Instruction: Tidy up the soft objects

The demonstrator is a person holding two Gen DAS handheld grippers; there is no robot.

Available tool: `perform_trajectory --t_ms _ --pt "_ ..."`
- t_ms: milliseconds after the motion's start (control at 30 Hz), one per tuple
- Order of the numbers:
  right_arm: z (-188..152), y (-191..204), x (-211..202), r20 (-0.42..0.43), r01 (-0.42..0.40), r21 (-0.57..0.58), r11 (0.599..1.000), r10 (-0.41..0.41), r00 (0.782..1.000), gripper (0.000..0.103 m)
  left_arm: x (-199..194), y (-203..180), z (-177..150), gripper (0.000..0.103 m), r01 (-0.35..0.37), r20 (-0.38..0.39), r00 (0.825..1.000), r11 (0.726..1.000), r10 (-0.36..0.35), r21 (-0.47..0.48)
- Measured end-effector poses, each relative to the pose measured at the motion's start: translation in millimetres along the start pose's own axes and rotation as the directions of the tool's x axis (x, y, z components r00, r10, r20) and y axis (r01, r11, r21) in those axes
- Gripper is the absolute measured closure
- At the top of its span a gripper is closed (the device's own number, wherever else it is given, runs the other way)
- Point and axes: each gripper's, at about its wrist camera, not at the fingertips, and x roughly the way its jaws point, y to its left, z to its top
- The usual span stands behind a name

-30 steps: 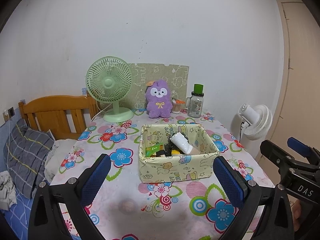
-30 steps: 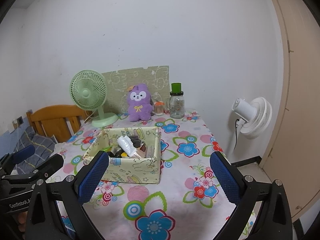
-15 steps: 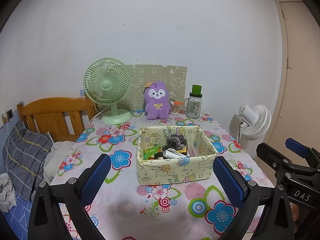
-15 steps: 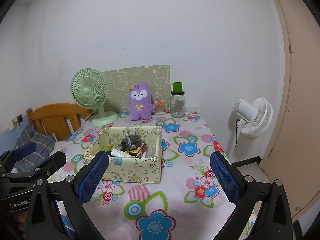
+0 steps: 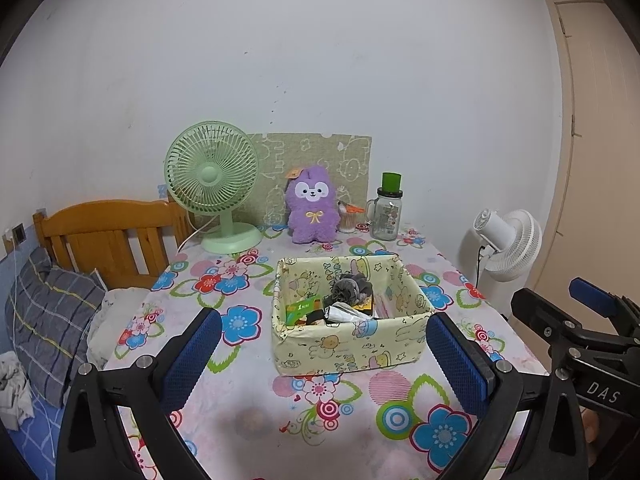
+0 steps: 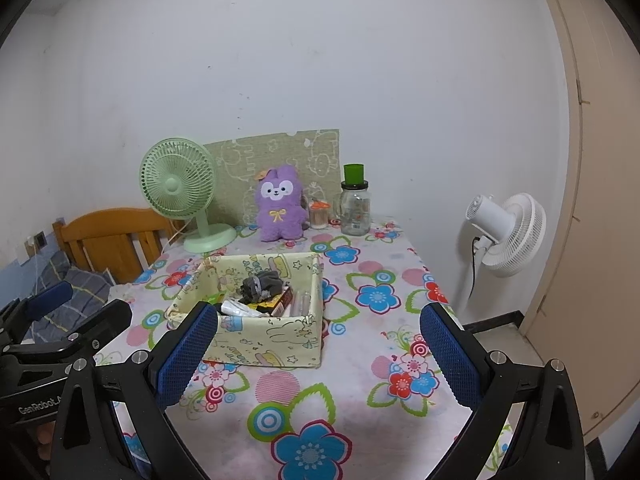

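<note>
Since a second ago the white tube that stuck up out of the fabric box (image 5: 348,344) has dropped flat, and a grey soft bundle (image 5: 352,286) now lies on top of the clutter inside. Both my grippers hang back over the near edge of the flowered table (image 5: 248,408), holding nothing: left gripper (image 5: 326,360) spread wide, right gripper (image 6: 316,354) spread just as wide (blue pads facing inward). At the far wall the purple plush (image 6: 279,204) sits upright between green fan (image 6: 178,184) and glass jar (image 6: 355,208).
</note>
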Motion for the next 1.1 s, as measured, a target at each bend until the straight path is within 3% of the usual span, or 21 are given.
perform_trajectory --t_ms 1100 --pt "2.0 -4.6 -0.4 0.006 0.006 -0.001 1.0 -0.006 1.0 0.001 2.3 -3.7 1.9 0.0 0.002 0.001 1.0 1.0 -0.002 0.003"
